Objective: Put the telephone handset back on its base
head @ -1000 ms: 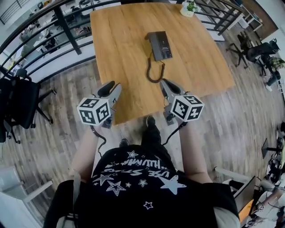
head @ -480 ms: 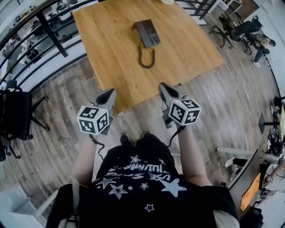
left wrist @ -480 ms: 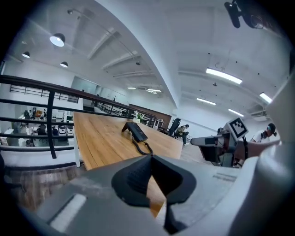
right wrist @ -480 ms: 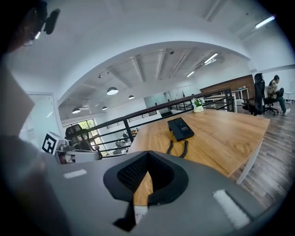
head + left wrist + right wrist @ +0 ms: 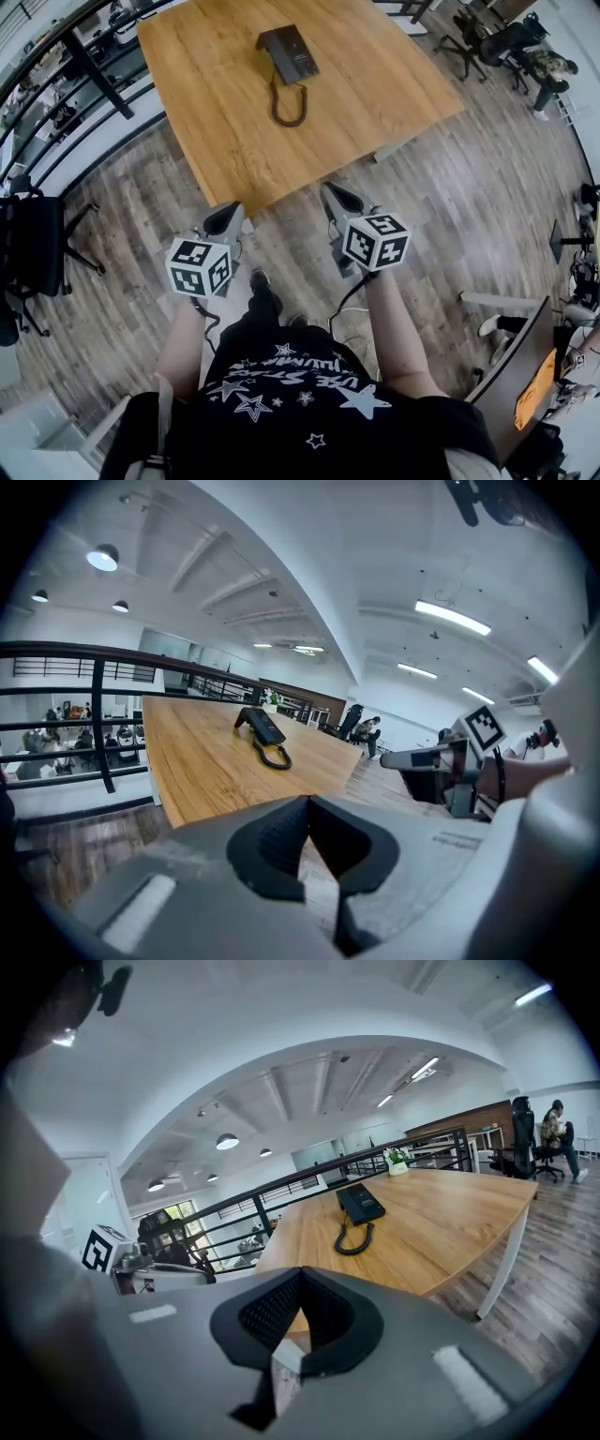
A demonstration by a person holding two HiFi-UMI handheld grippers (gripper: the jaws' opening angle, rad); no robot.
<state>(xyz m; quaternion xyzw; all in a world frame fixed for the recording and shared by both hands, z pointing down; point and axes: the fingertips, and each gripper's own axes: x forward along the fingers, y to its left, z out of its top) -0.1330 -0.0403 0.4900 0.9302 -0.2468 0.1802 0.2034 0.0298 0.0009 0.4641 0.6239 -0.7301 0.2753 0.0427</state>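
1. Closed the left gripper [image 5: 225, 214] within the last second. Wide apart before, pressed fully together now, with nothing held. Hangs over the wooden floor [image 5: 450, 187], just off the near corner of the table [image 5: 216, 141].

2. Stepped back from the table. A second ago reached with both tools over its near edge, now stands clear of it, so the table shows farther off in the head view. Left the telephone [image 5: 288, 53] on the far half of the table, with the coiled cord [image 5: 286, 105] in a loop on the near side of it. Appears to have the handset [image 5: 272, 52] lying along the left side of the telephone, in its place. Cannot confirm from this distance that it is fully seated.

3. Holds the right gripper [image 5: 333, 195] closed too, and empty, over the floor just off the near edge of the table, beside the left one.

4. Probably means the end of the task and not its start: nothing carried, both tools shut, body moving away from the table. If the handset is not properly seated, will need to walk back to the table and open a tool again.
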